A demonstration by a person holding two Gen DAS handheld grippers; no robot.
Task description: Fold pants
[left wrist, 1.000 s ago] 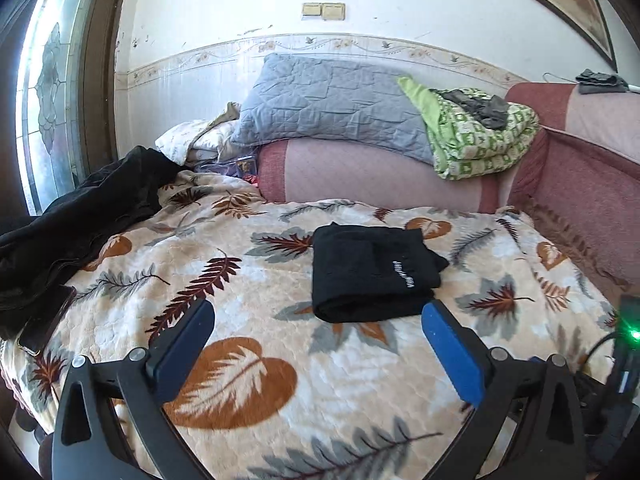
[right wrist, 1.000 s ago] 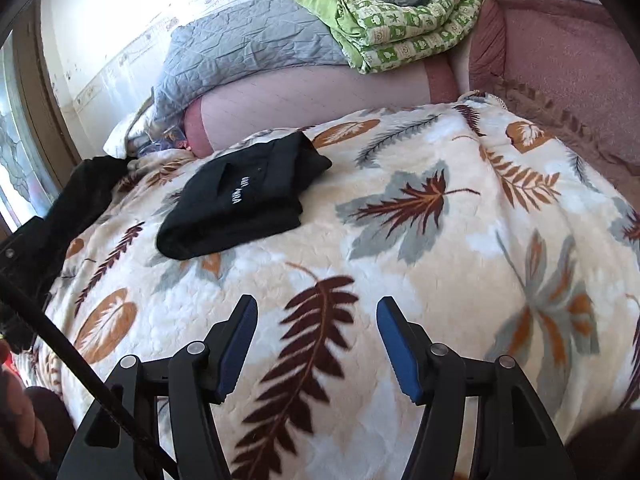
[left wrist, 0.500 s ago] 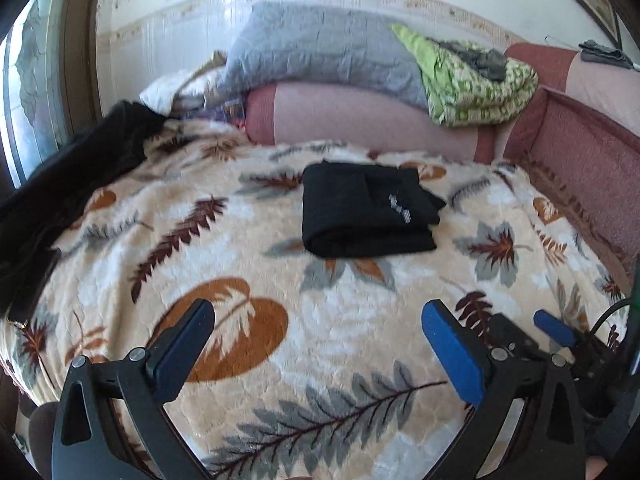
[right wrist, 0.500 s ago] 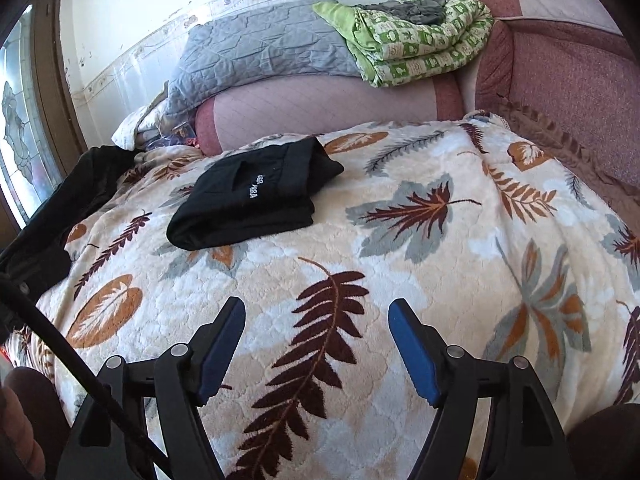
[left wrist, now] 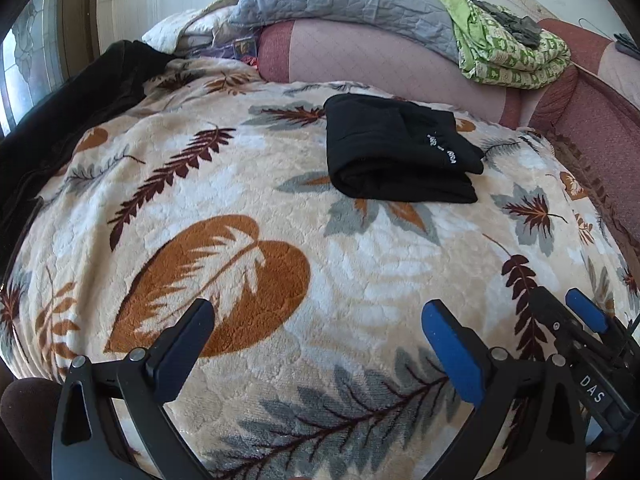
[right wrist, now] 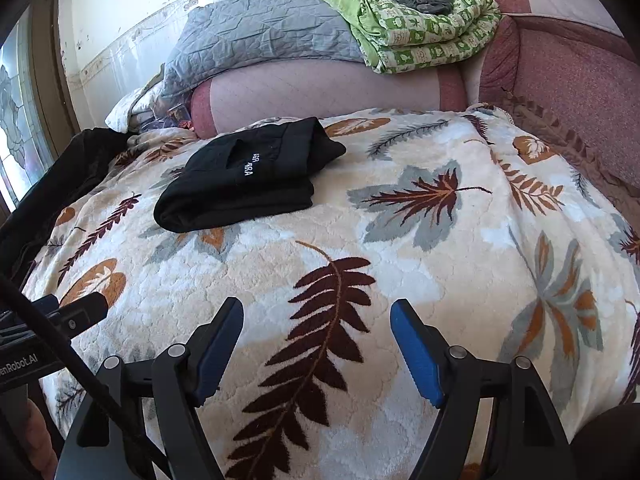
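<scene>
Both wrist views look down across the blanket [left wrist: 360, 280], sharing the pants [right wrist: 248, 176].

White lettering on pants [right wrist: 248, 174] too small to read.

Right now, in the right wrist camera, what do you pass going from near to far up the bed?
Blue-padded fingers → dark brown fern leaf on the cream fleece blanket → folded black pants → pink bolster cushion → grey quilted pillow.
</scene>
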